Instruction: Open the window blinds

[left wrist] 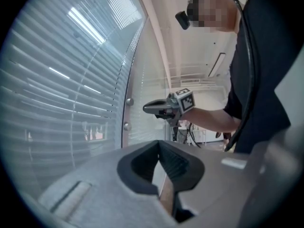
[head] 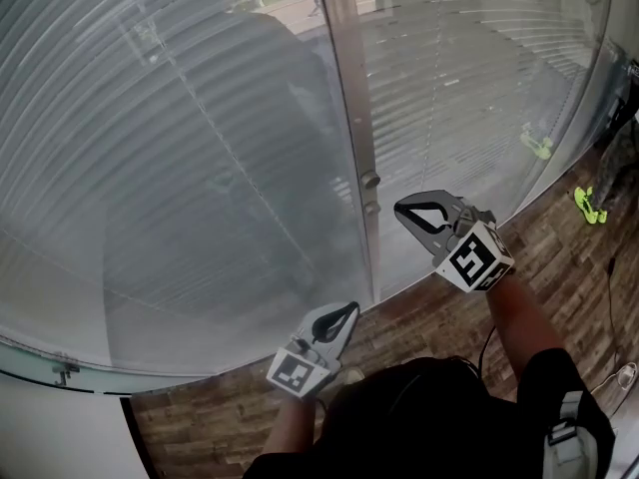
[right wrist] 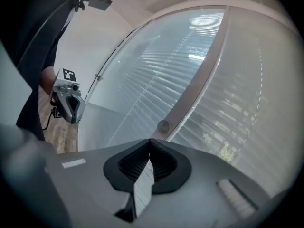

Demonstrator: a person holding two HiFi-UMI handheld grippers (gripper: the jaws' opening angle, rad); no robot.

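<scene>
Horizontal window blinds [head: 200, 148] hang with their slats closed behind curved glass, split by a vertical metal post [head: 349, 88]. Two round knobs [head: 370, 180] sit one above the other on the post. My right gripper [head: 401, 208] is shut and holds nothing, with its tips just right of the lower knob and a little short of the glass. In the right gripper view the shut tips [right wrist: 150, 140] point at one knob [right wrist: 163, 126]. My left gripper [head: 352, 310] is lower, near the foot of the glass, also shut and holding nothing. The left gripper view [left wrist: 158, 142] shows the right gripper [left wrist: 145, 108] near the knobs [left wrist: 129, 101].
Wood-plank floor [head: 569, 267] runs along the base of the window. A yellow-green object [head: 589, 205] lies on it at the right, near a thin cable [head: 611, 277]. A small metal bracket [head: 65, 370] sits on the glass's lower edge at the left.
</scene>
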